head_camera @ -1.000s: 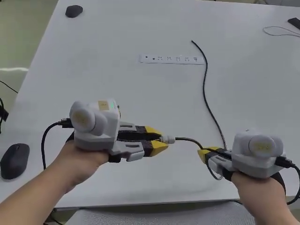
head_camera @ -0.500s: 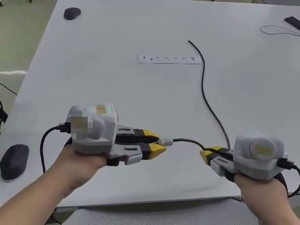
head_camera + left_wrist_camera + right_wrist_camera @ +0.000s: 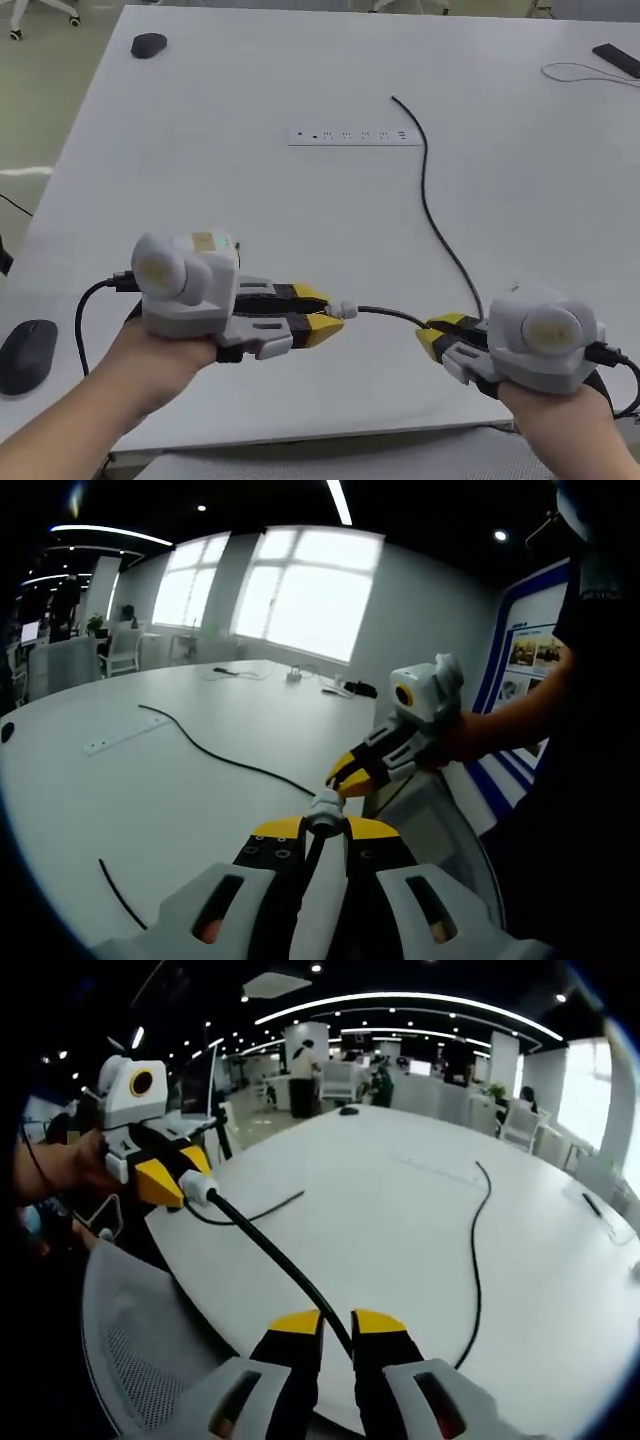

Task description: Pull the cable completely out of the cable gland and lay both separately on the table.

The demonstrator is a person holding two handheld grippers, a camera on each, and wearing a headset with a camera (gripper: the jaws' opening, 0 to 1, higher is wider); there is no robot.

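Observation:
A small white cable gland [image 3: 343, 311] is pinched in the yellow jaw tips of my left gripper [image 3: 322, 316], held above the table's front part. In the left gripper view the gland [image 3: 324, 810] sits right between the tips of that gripper [image 3: 322, 827]. A black cable [image 3: 385, 314] leaves the gland and runs to my right gripper [image 3: 432, 334], which is shut on it. From there the cable trails up the white table [image 3: 200, 150] toward the power strip. In the right gripper view the cable [image 3: 285, 1265] passes between the jaws of the right gripper [image 3: 337, 1322] and reaches the gland [image 3: 197, 1192].
A white power strip [image 3: 350, 136] lies mid-table. One dark mouse [image 3: 148, 44] rests at the far left corner, another [image 3: 25, 355] near the left front edge. A thin white cable [image 3: 580, 72] lies far right. A mesh chair [image 3: 130, 1340] stands below the table's near edge.
The two grippers have drawn slightly apart, and the cable stretch between them looks a little longer and straighter. The head camera has tilted, shifting the whole table.

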